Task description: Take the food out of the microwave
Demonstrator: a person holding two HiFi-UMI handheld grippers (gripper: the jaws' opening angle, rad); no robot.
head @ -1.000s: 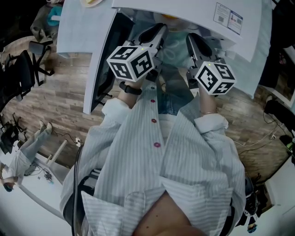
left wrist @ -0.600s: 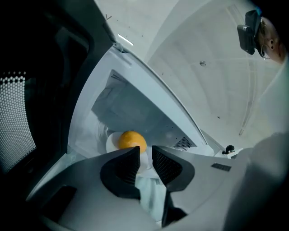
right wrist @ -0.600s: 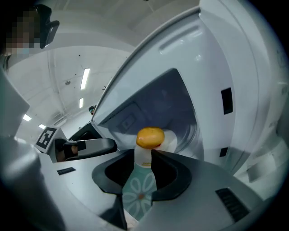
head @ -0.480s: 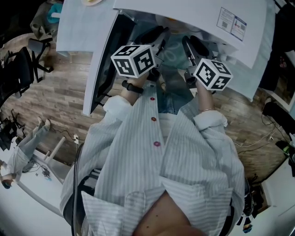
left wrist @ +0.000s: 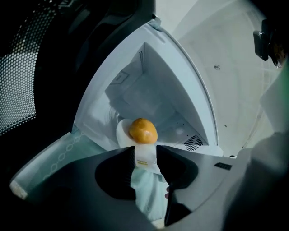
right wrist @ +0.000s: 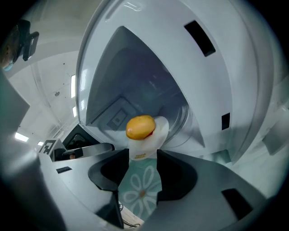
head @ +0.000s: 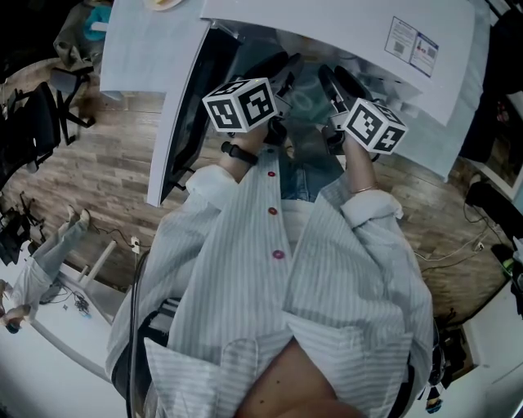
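Observation:
A round orange-yellow bun (left wrist: 143, 130) (right wrist: 140, 127) lies on a white plate (left wrist: 123, 135) (right wrist: 160, 128) inside the open white microwave (head: 343, 24). Both grippers point into the cavity, side by side. In the left gripper view, the left gripper (left wrist: 145, 158) has its jaws opening, and the plate's near rim shows in the gap without the pads pressing on it. The right gripper (right wrist: 142, 160) also has opening jaws, with the plate's rim in line between them and untouched. In the head view, the left gripper (head: 282, 73) and right gripper (head: 331, 82) reach under the microwave's top.
The microwave door (head: 176, 106) stands swung open at the left. A teal flower-patterned cloth (right wrist: 142, 191) (left wrist: 58, 158) lies in front of the cavity. An office chair (head: 41, 122) stands on the wooden floor at far left; cables (head: 458, 245) lie at the right.
Both grippers have moved a little further toward the microwave opening and rolled slightly. The person's stance is the same.

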